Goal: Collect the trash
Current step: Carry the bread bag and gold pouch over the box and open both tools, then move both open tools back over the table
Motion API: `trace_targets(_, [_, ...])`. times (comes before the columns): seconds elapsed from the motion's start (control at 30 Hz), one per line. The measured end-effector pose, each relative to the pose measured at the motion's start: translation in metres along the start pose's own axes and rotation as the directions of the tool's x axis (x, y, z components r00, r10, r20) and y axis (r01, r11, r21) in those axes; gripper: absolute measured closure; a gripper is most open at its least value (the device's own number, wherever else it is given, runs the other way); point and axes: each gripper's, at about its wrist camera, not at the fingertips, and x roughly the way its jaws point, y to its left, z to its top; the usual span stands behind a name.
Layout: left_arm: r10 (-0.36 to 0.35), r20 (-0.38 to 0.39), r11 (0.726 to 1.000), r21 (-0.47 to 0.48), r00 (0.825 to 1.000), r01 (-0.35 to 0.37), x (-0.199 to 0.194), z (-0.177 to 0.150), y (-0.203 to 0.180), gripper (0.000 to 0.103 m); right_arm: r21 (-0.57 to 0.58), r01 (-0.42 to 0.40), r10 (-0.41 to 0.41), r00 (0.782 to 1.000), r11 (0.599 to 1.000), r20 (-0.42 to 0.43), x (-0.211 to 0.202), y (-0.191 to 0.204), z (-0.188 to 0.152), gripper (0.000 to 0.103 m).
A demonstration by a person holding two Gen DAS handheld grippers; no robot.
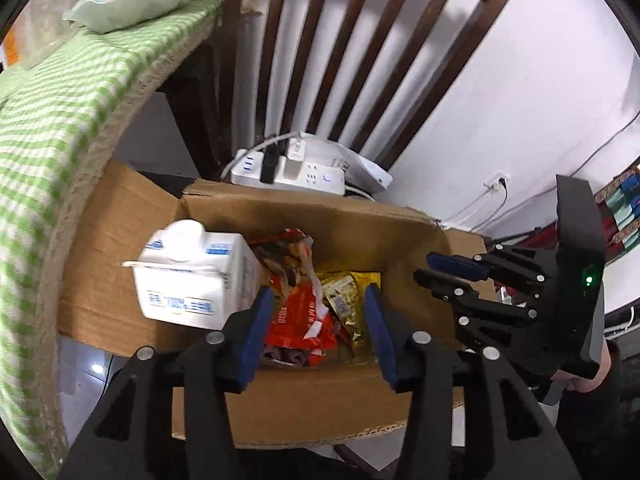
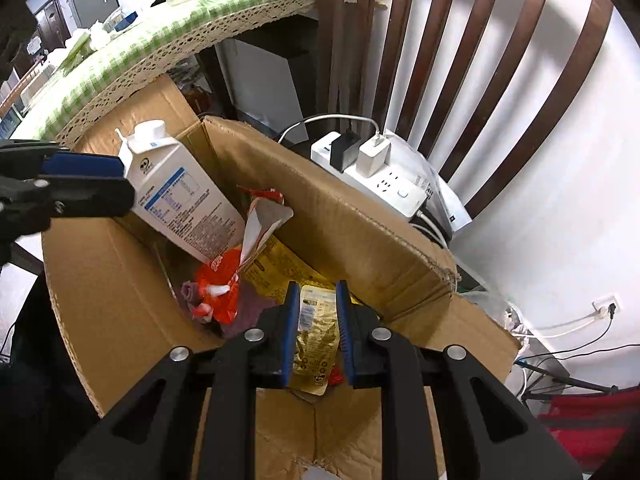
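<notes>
A cardboard box [image 1: 320, 208] [image 2: 340, 216] stands under both grippers, with red wrappers [image 1: 300, 320] [image 2: 218, 284] and a gold packet [image 1: 344, 296] [image 2: 316, 328] lying in it. A white milk carton [image 1: 188, 276] [image 2: 180, 196] leans top-up against the box's left wall, blurred in the left wrist view. My left gripper [image 1: 319, 292] [image 2: 120, 184] is open over the wrappers; the carton is just outside its left finger, not between the pads. My right gripper [image 2: 318, 285] [image 1: 424, 268] hangs over the box's right side, its jaws narrowly apart and empty. The gold packet shows through the gap, down in the box.
A white power strip [image 1: 288, 172] [image 2: 384, 176] with plugs and cables sits on a seat behind the box, below dark chair slats [image 1: 360, 60]. A table under a green checked cloth [image 1: 48, 120] overhangs the box's left. A hand [image 1: 600, 376] holds the right gripper.
</notes>
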Motion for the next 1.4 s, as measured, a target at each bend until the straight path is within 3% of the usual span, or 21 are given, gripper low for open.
trace_targets(0.1, [0.000, 0.037, 1.000, -0.017, 0.999, 0.000, -0.016, 0.000, 0.007, 0.058, -0.002, 0.024, -0.024, 1.000, 1.000, 0.012, -0.003, 0.001, 0.006, 0.082])
trace_targets(0.23, [0.012, 0.099, 0.999, -0.033, 0.995, -0.009, -0.040, 0.001, 0.013, 0.051, -0.006, 0.039, -0.039, 0.998, 0.999, 0.055, -0.014, 0.006, 0.015, 0.058])
trace_targets(0.37, [0.040, 0.171, 0.999, -0.005, 0.984, -0.039, -0.064, -0.001, 0.014, 0.044, -0.027, 0.053, -0.051, 0.995, 0.998, 0.088, -0.025, 0.016, 0.028, 0.057])
trace_targets(0.53, [0.079, 0.310, 0.997, -0.034, 0.948, -0.072, -0.106, -0.008, 0.029, 0.032, -0.074, 0.073, -0.061, 0.985, 0.995, 0.163, -0.044, 0.039, 0.053, 0.057])
trace_targets(0.67, [0.142, 0.384, 0.990, -0.061, 0.912, -0.129, -0.138, -0.018, 0.050, 0.032, -0.108, 0.066, -0.040, 0.972, 0.992, 0.232, -0.060, 0.064, 0.076, 0.057])
trace_targets(0.77, [0.166, 0.416, 0.985, -0.114, 0.894, -0.129, -0.162, -0.026, 0.074, 0.032, -0.147, 0.053, -0.009, 0.959, 0.988, 0.285, -0.071, 0.088, 0.091, 0.057])
trace_targets(0.87, [0.193, 0.441, 0.977, -0.165, 0.877, -0.132, -0.185, -0.034, 0.095, 0.032, -0.183, 0.021, 0.042, 0.940, 0.983, 0.337, -0.078, 0.118, 0.109, 0.057])
trace_targets(1.0, [0.298, 0.466, 0.949, -0.241, 0.833, -0.204, -0.216, -0.047, 0.133, 0.026, -0.210, -0.037, 0.116, 0.918, 0.977, 0.379, -0.081, 0.156, 0.132, 0.057])
trace_targets(1.17, [0.362, 0.459, 0.917, -0.331, 0.811, -0.222, -0.245, -0.067, 0.182, 0.026, -0.293, -0.085, 0.202, 0.894, 0.952, 0.399, -0.082, 0.213, 0.161, 0.057])
trace_targets(1.33, [0.444, 0.449, 0.876, -0.400, 0.776, -0.270, -0.276, -0.087, 0.232, 0.025, -0.350, -0.117, 0.262, 0.876, 0.929, 0.405, -0.080, 0.256, 0.179, 0.057])
trace_targets(1.4, [0.441, 0.444, 0.877, -0.399, 0.780, -0.268, -0.294, -0.096, 0.260, 0.023, -0.366, -0.126, 0.277, 0.875, 0.922, 0.396, -0.077, 0.270, 0.184, 0.054])
